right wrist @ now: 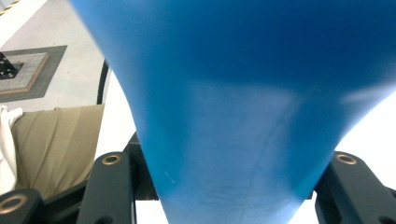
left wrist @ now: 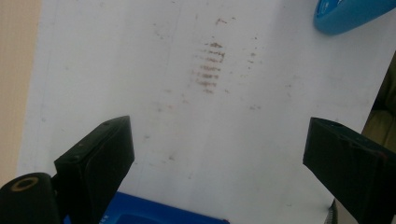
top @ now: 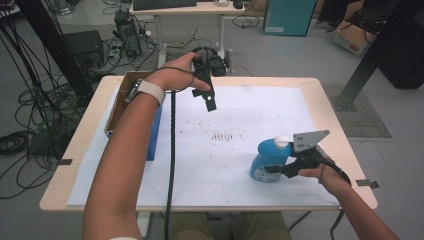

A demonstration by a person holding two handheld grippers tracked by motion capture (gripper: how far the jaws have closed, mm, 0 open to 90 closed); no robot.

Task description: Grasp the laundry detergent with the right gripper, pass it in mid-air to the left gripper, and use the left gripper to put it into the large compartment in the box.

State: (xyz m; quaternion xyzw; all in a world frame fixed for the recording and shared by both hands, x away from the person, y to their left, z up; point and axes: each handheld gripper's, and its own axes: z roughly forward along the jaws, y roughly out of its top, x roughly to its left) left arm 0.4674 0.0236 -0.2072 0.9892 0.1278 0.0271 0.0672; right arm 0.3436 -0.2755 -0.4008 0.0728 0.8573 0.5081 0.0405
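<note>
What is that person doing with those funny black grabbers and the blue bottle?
A person sits at a table covered with a white sheet, holding a gripper in each hand. The right gripper has its jaws around a blue bottle with a white cap, which stands on the sheet. The left gripper is raised above the table with its jaws open and nothing between them. A blue-sided cardboard box sits at the table's left edge.

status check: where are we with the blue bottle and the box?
Done: the right gripper is shut on the blue plastic bottle with a white cap, which stands upright on the white sheet. In hand: the left gripper hovers open above the sheet. Left: the open cardboard box with a blue side at the left edge; what it holds can't be seen.
</note>
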